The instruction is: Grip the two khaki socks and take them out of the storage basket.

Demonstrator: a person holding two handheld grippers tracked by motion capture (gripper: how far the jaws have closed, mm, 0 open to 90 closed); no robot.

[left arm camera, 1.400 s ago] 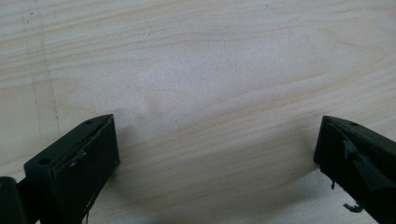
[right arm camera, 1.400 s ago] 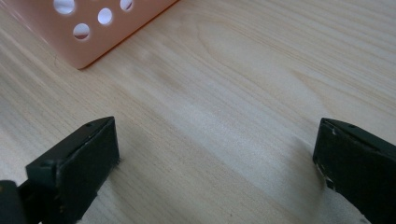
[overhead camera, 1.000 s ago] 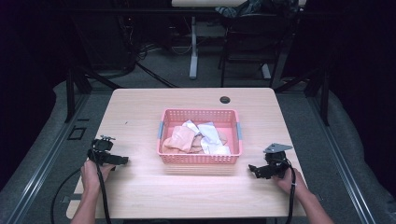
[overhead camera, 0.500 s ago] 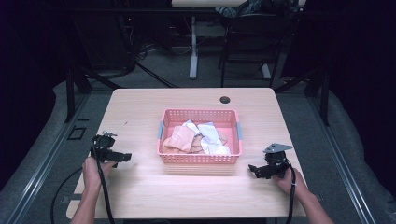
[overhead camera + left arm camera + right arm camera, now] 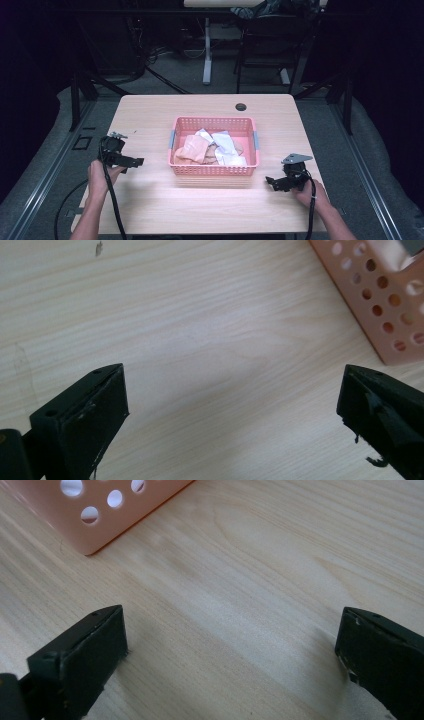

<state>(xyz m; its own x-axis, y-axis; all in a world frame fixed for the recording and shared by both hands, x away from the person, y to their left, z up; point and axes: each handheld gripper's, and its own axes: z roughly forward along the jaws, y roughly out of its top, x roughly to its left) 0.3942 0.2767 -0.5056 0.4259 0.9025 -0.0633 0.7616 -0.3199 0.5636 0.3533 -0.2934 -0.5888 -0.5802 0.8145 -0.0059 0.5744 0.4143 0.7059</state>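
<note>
Crumpled contents of the pink basket [image 5: 214, 170] are hard to identify.

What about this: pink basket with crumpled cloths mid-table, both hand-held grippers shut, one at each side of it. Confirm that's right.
One thing is wrong: both are open, not shut. The left gripper view and right gripper view each show jaws spread wide over bare table. The left hand-held gripper and right hand-held gripper do flank the pink basket of cloths.
</note>
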